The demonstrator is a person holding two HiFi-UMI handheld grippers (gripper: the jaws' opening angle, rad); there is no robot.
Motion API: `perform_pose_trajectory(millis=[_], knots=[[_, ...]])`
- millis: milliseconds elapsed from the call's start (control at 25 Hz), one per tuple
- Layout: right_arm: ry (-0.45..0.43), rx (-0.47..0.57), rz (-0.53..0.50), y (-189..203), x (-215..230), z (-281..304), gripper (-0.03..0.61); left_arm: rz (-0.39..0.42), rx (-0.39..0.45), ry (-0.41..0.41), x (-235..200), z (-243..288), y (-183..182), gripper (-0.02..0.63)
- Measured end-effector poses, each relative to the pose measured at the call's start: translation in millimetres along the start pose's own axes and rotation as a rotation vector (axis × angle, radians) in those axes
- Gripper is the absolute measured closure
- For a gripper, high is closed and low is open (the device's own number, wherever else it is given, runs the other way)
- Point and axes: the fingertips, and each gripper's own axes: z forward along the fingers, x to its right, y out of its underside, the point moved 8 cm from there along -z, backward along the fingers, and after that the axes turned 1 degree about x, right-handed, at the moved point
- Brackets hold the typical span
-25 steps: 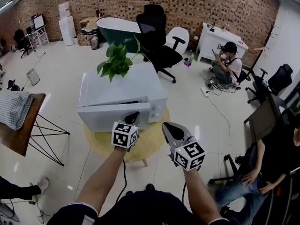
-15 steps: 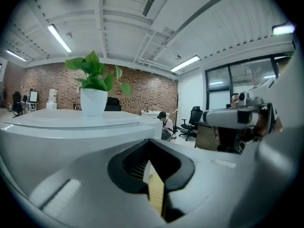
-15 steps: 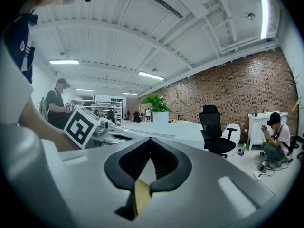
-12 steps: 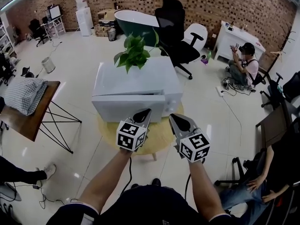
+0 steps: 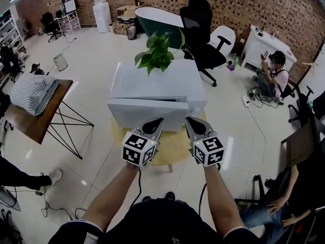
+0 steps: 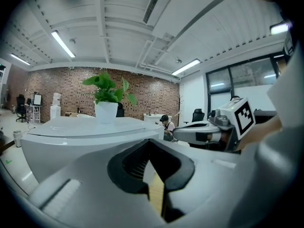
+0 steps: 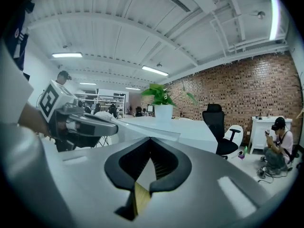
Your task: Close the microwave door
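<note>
White microwave (image 5: 152,83) sits on a round wooden table (image 5: 172,149) with a plant (image 5: 158,52) on top. Its door (image 5: 144,113) faces the person and lies almost flush, with a thin dark gap along its upper edge. The left gripper (image 5: 158,122) and right gripper (image 5: 189,120) hover at the door's lower edge, both clenched and empty. Whether they touch it is unclear.

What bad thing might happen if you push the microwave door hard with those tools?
The potted plant stands on top of the microwave; a hard shove might tip it. The microwave sits on a round table, so it might slide back. The left tool and right tool are shut to narrow tips near the door and might slip off it.
</note>
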Motion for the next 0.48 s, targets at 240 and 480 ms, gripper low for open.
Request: perform_pose_trajectory(millis=[240, 480], knots=[[0.023, -0.07, 0.006, 17.7, 13.8, 43.7, 0.577, -0.02, -0.018, -0.011, -2.9, -8.7, 9.3, 0.603], [0.045, -0.101, -0.02, 19.4, 17.3, 66.2, 0.577, -0.028, -0.021, -0.044, -11.5, -19.4, 9.7, 0.603]])
